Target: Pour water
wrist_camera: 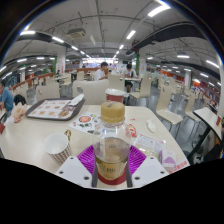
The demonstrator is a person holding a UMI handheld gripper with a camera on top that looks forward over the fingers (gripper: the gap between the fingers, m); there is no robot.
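1. I'm looking across a large cafeteria-style hall, with rows of ceiling lights (128, 35) running away overhead and pale tables and chairs filling the floor beyond the gripper.
2. A white table (35, 135) spreads out just ahead of the fingers and carries everything close to me.
3. Well beyond the fingers, on the left part of the table, I see a flat tray (52, 108) with a dark rim; what lies on it I cannot make out.
4. People are seated at the far tables: one straight ahead past the bottle (104, 71), and another far off to the left, wearing blue (7, 97).
5. The clear plastic bottle (112, 148) stands upright between the fingers. It has a light label band near its shoulder and an amber tint through its body, and it is the thing to pour from.
6. The gripper (112, 160) has both purple pads (90, 160) set against the lower sides of the bottle. I see no gap at either side, so I read it as clamped on the bottle.
7. Just behind the bottle stands a red-and-white paper cup (115, 97), its rim showing above the bottle's cap.
8. To the left of the fingers, near them, sits a small white paper cup (58, 147) with its mouth open upward.
9. To the right of the bottle, close by, is a crumpled clear plastic wrapper (150, 146).
10. Small round printed lids or packets (85, 120) lie on the table ahead and slightly left of the bottle.
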